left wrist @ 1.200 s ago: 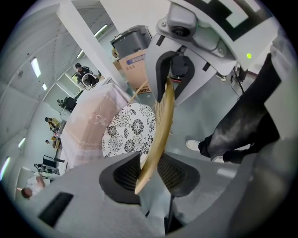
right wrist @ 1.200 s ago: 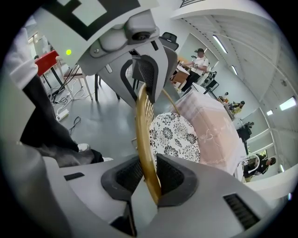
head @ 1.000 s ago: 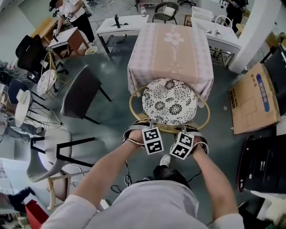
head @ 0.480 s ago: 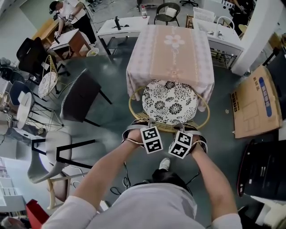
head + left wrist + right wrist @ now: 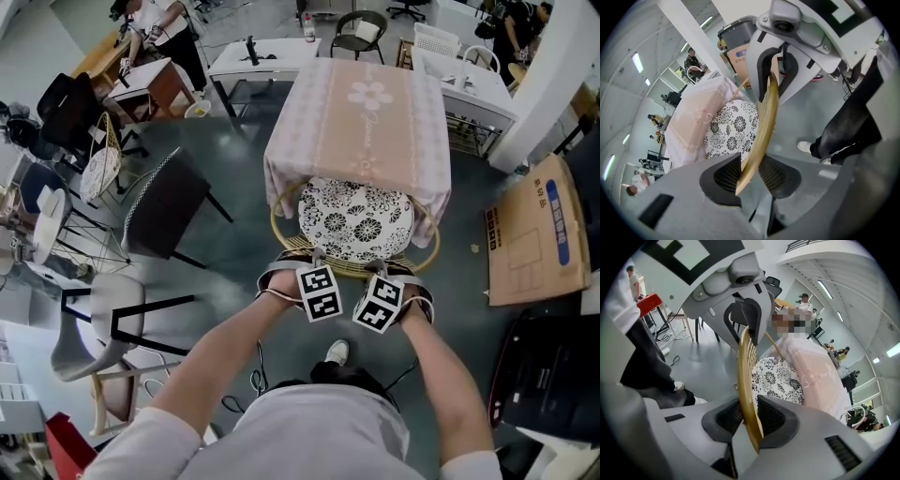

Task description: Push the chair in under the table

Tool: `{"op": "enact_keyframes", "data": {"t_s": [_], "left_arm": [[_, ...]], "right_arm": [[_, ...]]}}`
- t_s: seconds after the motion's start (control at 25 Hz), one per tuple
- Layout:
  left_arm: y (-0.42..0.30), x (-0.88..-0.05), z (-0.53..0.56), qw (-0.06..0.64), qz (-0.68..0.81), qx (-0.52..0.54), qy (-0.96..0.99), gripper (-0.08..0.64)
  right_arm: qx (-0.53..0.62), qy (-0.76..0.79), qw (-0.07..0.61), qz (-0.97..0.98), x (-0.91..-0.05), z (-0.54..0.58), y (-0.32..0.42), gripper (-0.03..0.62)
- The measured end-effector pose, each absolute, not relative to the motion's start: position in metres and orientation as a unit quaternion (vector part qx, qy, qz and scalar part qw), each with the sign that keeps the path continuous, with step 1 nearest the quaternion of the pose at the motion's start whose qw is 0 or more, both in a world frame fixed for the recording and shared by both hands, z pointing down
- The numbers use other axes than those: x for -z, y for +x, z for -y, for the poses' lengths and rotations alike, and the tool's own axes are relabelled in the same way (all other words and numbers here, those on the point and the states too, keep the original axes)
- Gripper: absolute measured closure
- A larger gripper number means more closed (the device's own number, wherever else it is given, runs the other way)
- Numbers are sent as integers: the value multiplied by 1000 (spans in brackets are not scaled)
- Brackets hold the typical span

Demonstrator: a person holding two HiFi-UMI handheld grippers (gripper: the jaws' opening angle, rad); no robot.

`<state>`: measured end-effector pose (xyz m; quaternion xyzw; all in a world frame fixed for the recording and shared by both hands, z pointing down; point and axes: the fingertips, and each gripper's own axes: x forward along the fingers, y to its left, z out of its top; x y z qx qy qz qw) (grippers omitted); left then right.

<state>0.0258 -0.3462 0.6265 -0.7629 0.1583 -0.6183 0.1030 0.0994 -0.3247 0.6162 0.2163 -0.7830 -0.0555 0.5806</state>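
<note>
Clamping chair back point(image 5: 349, 267): left hand-held gripper point(image 5: 749, 172), right hand-held gripper point(image 5: 750, 420); seat point(image 5: 354, 217) further under table point(image 5: 361, 112).

The right gripper point(image 5: 750, 420) has its ribbed dark pads point(image 5: 772, 418) pressed from both sides on the cane back rim of the chair point(image 5: 744, 376), which stands upright between them. Farther up the same rim sits the left gripper point(image 5: 744, 331). Beyond, the floral seat cushion point(image 5: 777, 378) meets the edge of the pink-clothed table point(image 5: 818, 376).

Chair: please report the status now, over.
Left tool and right tool shut on back rim of chair. Seat partly under table. Black chair at left, apart from path.
</note>
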Motion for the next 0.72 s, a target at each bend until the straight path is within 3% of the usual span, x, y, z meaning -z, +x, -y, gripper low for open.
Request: {"op": "enact_keyframes", "data": {"t_s": [0.72], "left_arm": [[21,-633,358,108,-145,632,-754,448]], "right_arm": [[49,213,568,793,-617,333,96,515]]}}
